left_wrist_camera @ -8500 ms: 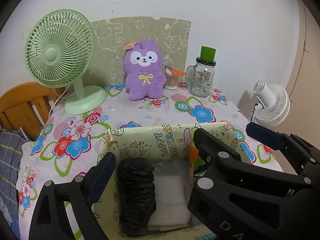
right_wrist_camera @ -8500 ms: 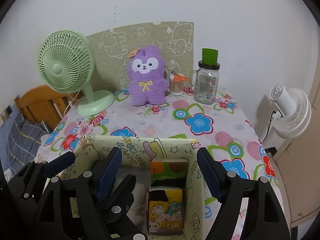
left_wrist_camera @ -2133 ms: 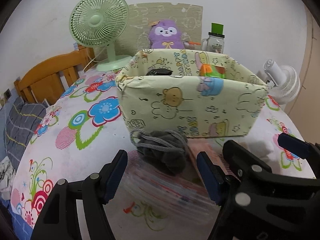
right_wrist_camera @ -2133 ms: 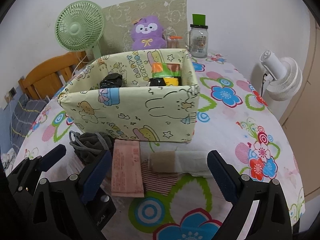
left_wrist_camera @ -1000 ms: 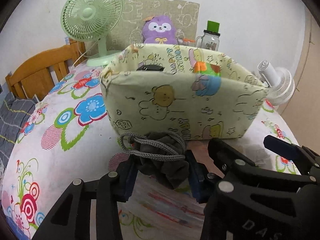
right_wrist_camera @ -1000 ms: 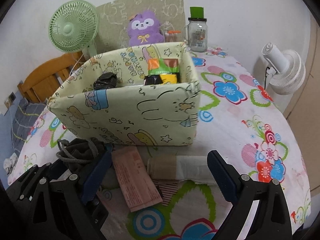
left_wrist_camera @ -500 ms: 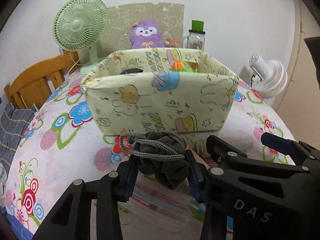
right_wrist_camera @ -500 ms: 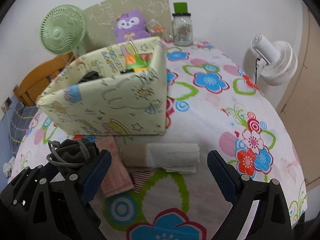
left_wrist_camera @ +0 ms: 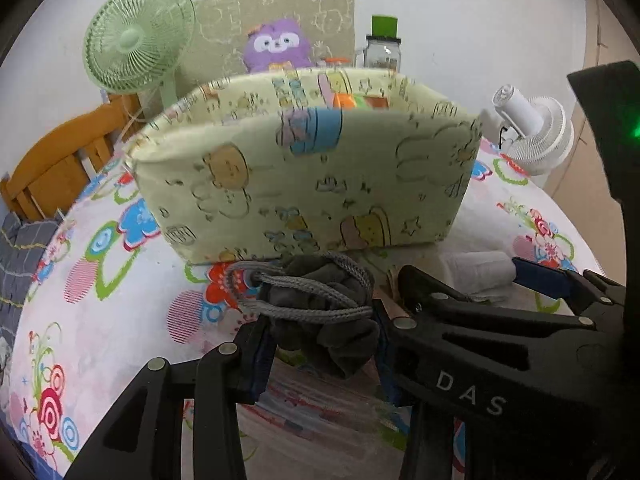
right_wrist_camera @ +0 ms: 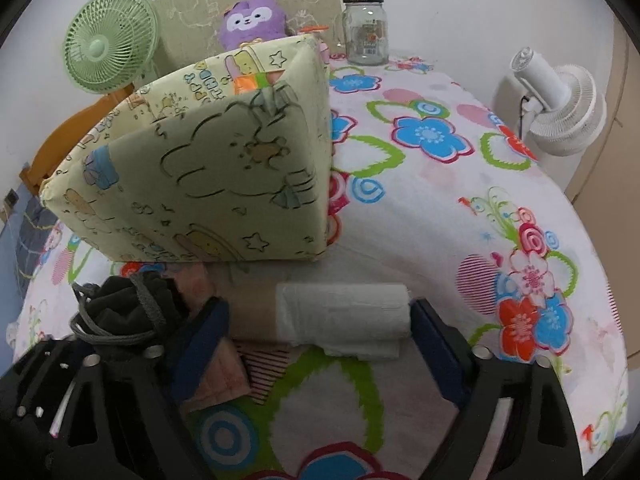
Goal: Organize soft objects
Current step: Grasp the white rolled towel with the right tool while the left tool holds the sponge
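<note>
1. The flowered tablecloth (right_wrist_camera: 440,208) carries the scene, with a green fan (left_wrist_camera: 134,38), a purple plush (left_wrist_camera: 278,44) and a glass jar (right_wrist_camera: 366,36) ranged at the far wall.
2. The pale yellow fabric box (left_wrist_camera: 304,176) stands mid-table, an orange-and-green packet showing above its rim.
3. The right gripper (right_wrist_camera: 320,332) has dropped over the rolled white cloth (right_wrist_camera: 344,316) lying just before the box; its jaws, wide a second ago, are closing around the roll, pads not yet visibly pressing.
4. The left gripper (left_wrist_camera: 320,344) stays clenched on the dark drawstring pouch (left_wrist_camera: 320,312), now lifted clear of the table near the box front.
5. A pink cloth (right_wrist_camera: 220,372) lies between the two, untouched; both held items look bound for the box.
</note>
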### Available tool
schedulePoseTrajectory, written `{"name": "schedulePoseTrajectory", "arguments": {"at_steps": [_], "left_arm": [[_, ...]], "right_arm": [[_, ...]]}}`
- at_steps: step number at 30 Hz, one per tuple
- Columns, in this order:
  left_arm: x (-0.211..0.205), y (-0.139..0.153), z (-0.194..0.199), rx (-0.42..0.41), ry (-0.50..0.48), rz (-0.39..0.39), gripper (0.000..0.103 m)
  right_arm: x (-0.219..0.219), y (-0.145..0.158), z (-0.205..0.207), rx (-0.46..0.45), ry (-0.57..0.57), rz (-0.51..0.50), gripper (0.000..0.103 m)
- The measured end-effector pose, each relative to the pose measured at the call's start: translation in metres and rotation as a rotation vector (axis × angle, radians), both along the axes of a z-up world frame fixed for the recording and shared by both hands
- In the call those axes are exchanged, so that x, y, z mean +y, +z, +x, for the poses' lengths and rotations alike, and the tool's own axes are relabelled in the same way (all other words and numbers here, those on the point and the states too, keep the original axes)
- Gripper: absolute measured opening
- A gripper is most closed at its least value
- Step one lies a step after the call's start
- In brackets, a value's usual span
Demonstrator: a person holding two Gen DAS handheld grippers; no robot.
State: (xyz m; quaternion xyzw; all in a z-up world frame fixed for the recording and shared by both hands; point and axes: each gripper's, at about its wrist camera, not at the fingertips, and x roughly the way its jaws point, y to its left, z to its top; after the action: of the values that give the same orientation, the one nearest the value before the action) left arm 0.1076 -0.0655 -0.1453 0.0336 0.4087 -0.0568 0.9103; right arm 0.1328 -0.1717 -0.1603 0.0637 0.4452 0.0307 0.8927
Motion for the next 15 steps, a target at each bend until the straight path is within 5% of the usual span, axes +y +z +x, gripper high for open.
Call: {"name": "schedulePoseTrajectory", "arguments": {"at_steps": [8,10,11,15], "left_arm": [[0.001,-0.002,-0.001,-0.001,-0.015,-0.017,0.043],[0.0,-0.001,-0.001,-0.002,-0.017,-0.018,0.043],[-0.001,-0.001,-0.002,-0.004,-0.02,-0.019,0.043],[0.0,-0.001,-0.004,-0.003,-0.016,-0.024,0.042]], "right_arm": [[0.01,0.004,-0.003,-0.017,0.029,0.021,0.05],[0.015,0.007,-0.006,-0.025,0.055,0.031,0.035],[0.016,0.008,-0.008,-0.028,0.055,0.033,0.019],[0.017,0.01,-0.011,-0.037,0.057,0.017,0.017]]}}
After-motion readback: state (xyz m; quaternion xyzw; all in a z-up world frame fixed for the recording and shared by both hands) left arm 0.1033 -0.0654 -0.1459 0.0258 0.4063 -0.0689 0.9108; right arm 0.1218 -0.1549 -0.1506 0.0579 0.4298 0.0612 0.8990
